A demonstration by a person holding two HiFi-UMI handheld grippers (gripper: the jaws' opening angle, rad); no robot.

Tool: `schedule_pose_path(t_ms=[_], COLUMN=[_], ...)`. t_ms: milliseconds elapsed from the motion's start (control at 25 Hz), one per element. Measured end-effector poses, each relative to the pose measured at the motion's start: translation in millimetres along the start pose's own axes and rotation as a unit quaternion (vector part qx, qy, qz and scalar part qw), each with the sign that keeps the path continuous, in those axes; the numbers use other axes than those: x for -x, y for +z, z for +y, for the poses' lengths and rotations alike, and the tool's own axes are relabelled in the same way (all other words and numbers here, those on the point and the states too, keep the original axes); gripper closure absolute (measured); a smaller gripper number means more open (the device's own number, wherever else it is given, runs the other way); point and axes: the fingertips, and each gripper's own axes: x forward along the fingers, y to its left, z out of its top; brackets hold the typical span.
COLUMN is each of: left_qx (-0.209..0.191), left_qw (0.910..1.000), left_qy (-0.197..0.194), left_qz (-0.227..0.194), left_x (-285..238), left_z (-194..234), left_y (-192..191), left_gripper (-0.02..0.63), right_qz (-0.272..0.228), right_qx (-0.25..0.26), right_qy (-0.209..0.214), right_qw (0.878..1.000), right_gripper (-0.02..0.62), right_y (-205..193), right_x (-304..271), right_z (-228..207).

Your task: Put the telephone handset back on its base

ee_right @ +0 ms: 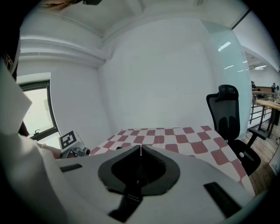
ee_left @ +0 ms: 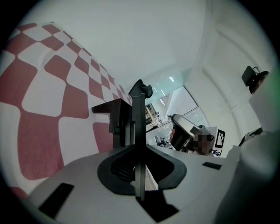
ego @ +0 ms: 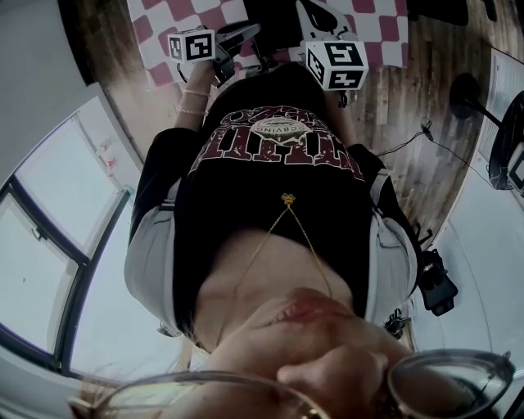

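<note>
No telephone handset or base shows in any view. In the head view the picture looks back along a person's body in a black printed shirt (ego: pixel 278 164). Both grippers are held out over a red-and-white checked tablecloth (ego: pixel 372 20). My left gripper (ego: pixel 239 34) sits behind its marker cube (ego: pixel 191 44), my right gripper (ego: pixel 315 18) behind its cube (ego: pixel 337 64). In the left gripper view the black fingers (ee_left: pixel 138 131) stand edge-on and close together, with nothing seen between them. In the right gripper view my right gripper (ee_right: pixel 140 148) has its jaws met in a thin line, empty.
The checked cloth (ee_right: pixel 175 139) covers the table ahead. A black office chair (ee_right: pixel 228 118) stands at its right end. Windows (ego: pixel 49 245) run along one side above a wooden floor (ego: pixel 426 123), with cables and black stands (ego: pixel 468 98) on it. White walls lie beyond.
</note>
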Motion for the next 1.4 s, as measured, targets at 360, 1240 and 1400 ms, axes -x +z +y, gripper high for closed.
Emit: schedule_pose_path(t_ms=[360,1240,1400], left_qx=[-0.005,0.004,-0.002], left_qw=[0.9999,0.9998,0.9994], left_qy=[0.013,-0.016,-0.030], left_qz=[0.004,0.013,0.014], left_x=[-1,-11,-11], left_z=[7,17,19], left_y=[2,-1,-2], left_gripper=[0.532,0.531,0.532], right_qz=[0.004,0.005,0.006], right_qx=[-0.007,-0.014,-0.014], right_qy=[-0.010,-0.029,-0.034], right_qw=[1.000,0.999,0.999], right_gripper=[0.572,0.572,0.572], right_y=[-5,-8,-9], right_x=[5,8,10], right_z=[-4,-9,-10])
